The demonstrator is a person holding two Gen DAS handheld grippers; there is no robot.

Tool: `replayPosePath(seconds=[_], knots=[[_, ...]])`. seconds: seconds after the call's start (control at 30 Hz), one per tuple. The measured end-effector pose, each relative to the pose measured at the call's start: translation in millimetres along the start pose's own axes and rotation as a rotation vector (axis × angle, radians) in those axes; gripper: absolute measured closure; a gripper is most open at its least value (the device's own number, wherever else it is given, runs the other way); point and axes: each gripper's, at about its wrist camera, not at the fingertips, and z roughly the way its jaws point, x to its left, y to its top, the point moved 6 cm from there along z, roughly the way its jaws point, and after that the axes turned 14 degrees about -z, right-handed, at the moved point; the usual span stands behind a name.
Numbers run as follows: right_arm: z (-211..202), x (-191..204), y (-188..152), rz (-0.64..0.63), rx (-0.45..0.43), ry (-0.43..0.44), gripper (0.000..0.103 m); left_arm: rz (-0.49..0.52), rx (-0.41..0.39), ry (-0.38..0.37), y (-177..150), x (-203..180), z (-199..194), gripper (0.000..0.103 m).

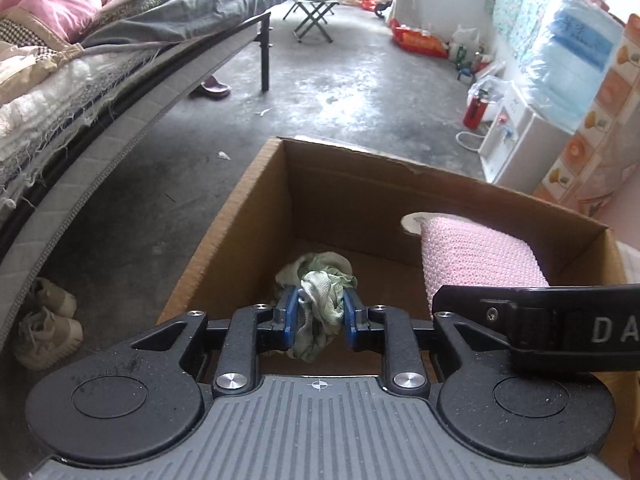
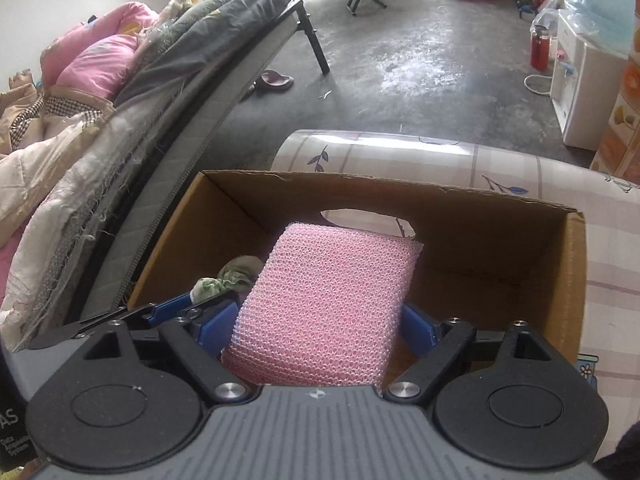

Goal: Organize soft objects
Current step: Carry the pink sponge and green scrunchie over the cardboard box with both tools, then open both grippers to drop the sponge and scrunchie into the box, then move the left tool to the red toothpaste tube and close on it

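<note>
An open cardboard box (image 1: 256, 184) stands on a table covered with a patterned cloth (image 2: 500, 168); it also shows in the right wrist view (image 2: 440, 200). My left gripper (image 1: 320, 312) is shut on a crumpled green cloth (image 1: 324, 292) and holds it over the left part of the box. My right gripper (image 2: 320, 320) is shut on a pink mesh sponge (image 2: 328, 304) and holds it over the box's right part. The sponge shows in the left wrist view (image 1: 476, 260). The green cloth shows in the right wrist view (image 2: 232, 276), to the left of the sponge.
A bed (image 1: 120, 80) piled with bedding runs along the left, close to the box. Shoes (image 1: 48, 328) lie on the concrete floor under it. A white water dispenser (image 1: 520, 144) and a folding stool (image 1: 312, 12) stand farther off.
</note>
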Motion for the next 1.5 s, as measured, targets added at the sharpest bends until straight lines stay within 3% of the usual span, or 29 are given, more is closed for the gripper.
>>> replayPosePath(seconds=[0.1, 0.33, 0.6, 0.8, 0.97, 1.2, 1.5], knots=[[13, -3, 1, 0.005, 0.003, -0.003, 0.012, -0.019, 0.018, 0.011, 0, 4, 7, 0.068], [42, -26, -11, 0.155, 0.061, 0.052, 0.01, -0.019, 0.028, -0.006, -2, 3, 11, 0.063], [43, -35, -16, 0.194, 0.062, 0.083, 0.007, -0.033, 0.018, -0.036, -3, 3, 5, 0.051], [29, -32, -12, 0.187, 0.015, 0.101, 0.007, -0.063, -0.016, -0.079, 1, 5, -11, 0.042], [-13, -25, -12, 0.154, -0.08, 0.152, 0.007, -0.047, -0.071, -0.142, -1, 5, -46, 0.029], [-110, -17, -36, 0.066, -0.255, 0.214, 0.008, -0.012, -0.151, -0.262, -20, 6, -117, 0.006], [-251, -12, -123, -0.022, -0.46, 0.23, 0.003, 0.06, -0.185, -0.388, -71, 6, -198, 0.002]])
